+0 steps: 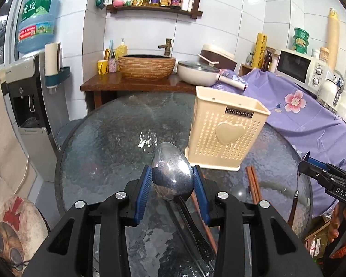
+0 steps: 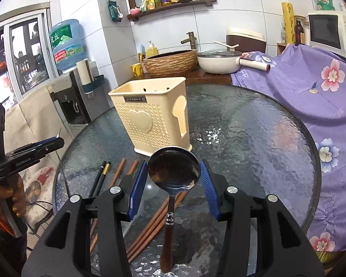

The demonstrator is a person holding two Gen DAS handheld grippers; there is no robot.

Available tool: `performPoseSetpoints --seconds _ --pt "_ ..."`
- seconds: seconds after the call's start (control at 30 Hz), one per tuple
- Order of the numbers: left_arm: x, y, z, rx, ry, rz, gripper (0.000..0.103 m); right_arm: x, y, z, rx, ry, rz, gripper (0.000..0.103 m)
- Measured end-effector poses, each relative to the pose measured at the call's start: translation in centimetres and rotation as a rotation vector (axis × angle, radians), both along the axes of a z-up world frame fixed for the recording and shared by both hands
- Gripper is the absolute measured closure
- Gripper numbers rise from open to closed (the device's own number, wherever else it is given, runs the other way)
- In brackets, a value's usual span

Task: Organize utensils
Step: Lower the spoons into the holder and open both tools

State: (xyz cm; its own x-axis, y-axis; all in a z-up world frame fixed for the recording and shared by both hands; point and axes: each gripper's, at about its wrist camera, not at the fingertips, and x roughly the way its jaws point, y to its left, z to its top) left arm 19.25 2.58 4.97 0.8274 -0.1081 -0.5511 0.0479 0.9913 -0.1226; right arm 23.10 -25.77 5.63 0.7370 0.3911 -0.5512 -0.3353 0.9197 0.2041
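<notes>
Both grippers, left gripper (image 1: 173, 180) and right gripper (image 2: 174, 177), partly closed, pinch stiff, slippery-looking spoons (image 1: 173, 173) by their bowls before the holder (image 1: 226, 129).

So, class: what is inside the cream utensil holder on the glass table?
Only the upper inner back wall of the cream utensil holder, with its hanging holes, shows; no utensil rises above its rim. Its perforated front covers the bottom, so contents there cannot be seen.

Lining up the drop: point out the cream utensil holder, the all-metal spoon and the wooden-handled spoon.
cream utensil holder (image 1: 228, 130): left wrist view, heart on its front wall.
all-metal spoon (image 1: 173, 175): left wrist view, middle of its bowl.
wooden-handled spoon (image 2: 174, 169): right wrist view, middle of its bowl.
</notes>
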Motion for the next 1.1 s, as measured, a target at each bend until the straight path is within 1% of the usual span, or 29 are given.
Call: performPoseSetpoints --seconds 0.1,0.27,0.4,0.63,0.8,0.87,1.0,1.03,1.1 --pt "0.1 -0.4 0.9 -0.002 -0.029 -0.008 0.067 0.3 0.1 0.8 0.013 -0.006 0.017 0.056" --pt "0.7 -1.1 2.1 -0.002 -0.069 -0.024 0.067 0.5 0.8 2.5 0.001 -0.042 0.032 0.056" --pt "1.3 -1.4 2.9 -0.016 -0.095 -0.035 0.067 0.6 1.1 3.9 0.001 -0.073 0.033 0.056" --pt "2.9 -2.4 5.5 -0.020 -0.165 -0.055 0.067 1.4 2.2 7.0 0.021 -0.115 0.072 0.056" --pt "5.0 -2.8 8.7 -0.033 -0.233 -0.052 0.067 2.9 3.0 10.6 0.062 -0.140 0.124 0.056" --pt "6.5 -3.1 10.3 -0.038 -0.256 -0.048 0.067 3.9 3.3 12.5 0.075 -0.158 0.135 0.056" --pt "9.7 -4.2 13.0 -0.011 -0.312 -0.024 0.067 6.1 4.1 16.4 0.091 -0.217 0.123 0.056" --pt "10.4 -4.4 13.3 -0.005 -0.318 -0.017 0.067 6.8 4.2 17.5 0.086 -0.240 0.110 0.056" --pt "11.9 -4.9 13.6 0.021 -0.328 0.009 0.067 8.1 4.5 18.6 0.087 -0.260 0.087 0.056"
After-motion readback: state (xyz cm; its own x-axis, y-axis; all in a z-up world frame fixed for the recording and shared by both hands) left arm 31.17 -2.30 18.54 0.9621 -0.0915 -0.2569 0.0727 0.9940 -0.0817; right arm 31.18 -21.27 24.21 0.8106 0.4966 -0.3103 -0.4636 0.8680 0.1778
